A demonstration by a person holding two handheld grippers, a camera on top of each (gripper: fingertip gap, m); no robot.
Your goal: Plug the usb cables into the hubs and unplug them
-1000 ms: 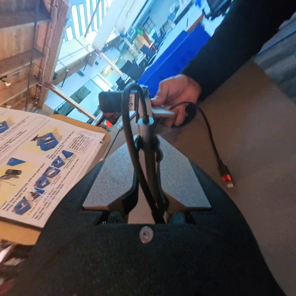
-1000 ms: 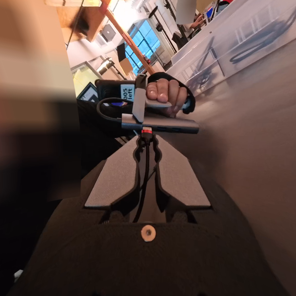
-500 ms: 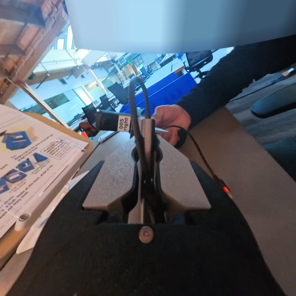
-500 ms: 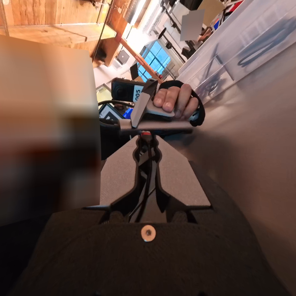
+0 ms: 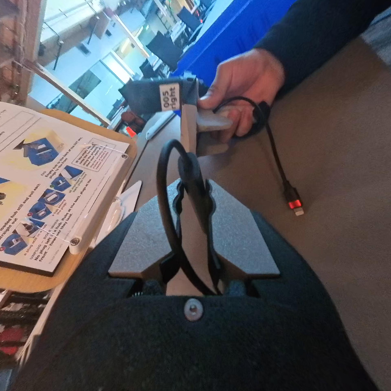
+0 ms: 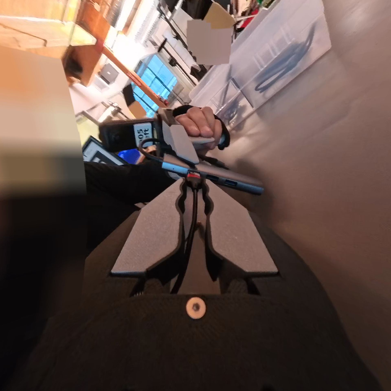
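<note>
The right gripper (image 6: 193, 186) pinches the red-collared plug (image 6: 193, 175), seated in the hub (image 6: 230, 182), which the left gripper (image 5: 193, 190) clamps edge-on above the surface (image 5: 330, 169). Plugging looks done; unplugging remains.

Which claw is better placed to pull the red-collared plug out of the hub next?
Right, probably. The right claw is shut on the red-collared plug, seated in the hub. The left claw pinches that hub, bracing it.

Grey hub (image 6: 213, 177); red-collared cable (image 6: 193, 176) plugged in
</note>
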